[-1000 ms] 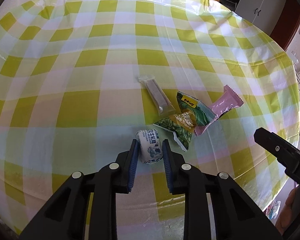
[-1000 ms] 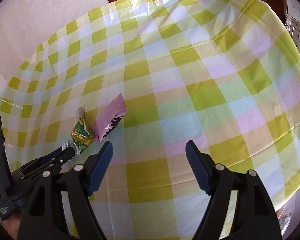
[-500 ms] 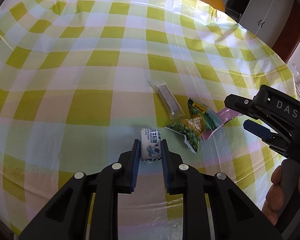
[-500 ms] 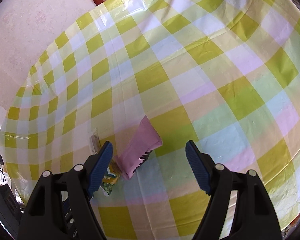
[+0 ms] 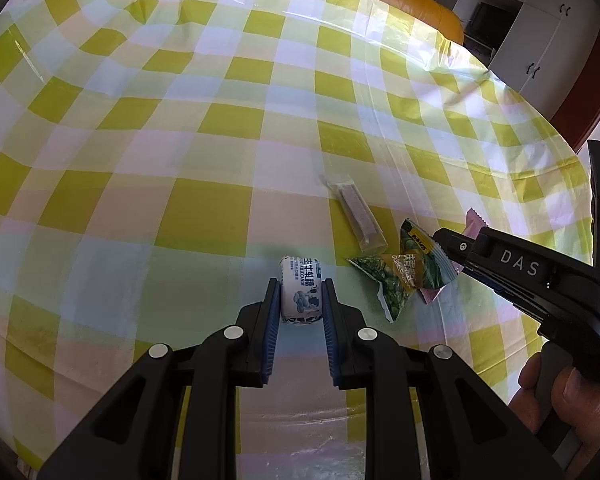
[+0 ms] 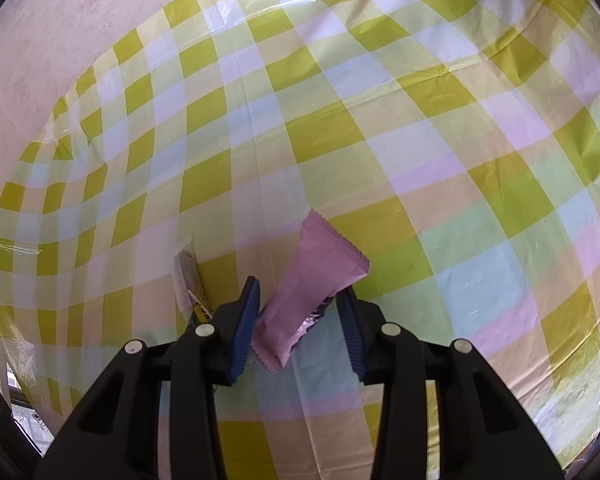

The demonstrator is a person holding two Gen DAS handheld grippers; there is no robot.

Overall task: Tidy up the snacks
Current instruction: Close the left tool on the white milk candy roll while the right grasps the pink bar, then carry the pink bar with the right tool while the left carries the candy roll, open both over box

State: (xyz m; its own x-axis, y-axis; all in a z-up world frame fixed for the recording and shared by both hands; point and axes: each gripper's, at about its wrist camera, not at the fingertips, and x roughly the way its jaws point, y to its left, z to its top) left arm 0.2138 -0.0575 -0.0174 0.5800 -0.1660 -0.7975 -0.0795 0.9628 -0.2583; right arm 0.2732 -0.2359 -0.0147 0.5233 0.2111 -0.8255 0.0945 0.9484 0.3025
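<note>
So the left hand-held gripper point(image 5: 301, 300) is clamped on a little white milk candy packet point(image 5: 300, 295) sitting on the desk point(image 5: 204, 216) with its yellow-green checked cloth. The right hand-held gripper point(image 6: 298, 312) has just been closing around the pink snack pouch point(image 6: 314, 280); the left pad touches it, the right one looks a hair off. A green pea bag point(image 5: 404, 276) and clear-wrapped bar point(image 5: 358, 214) lie just beside.
</note>
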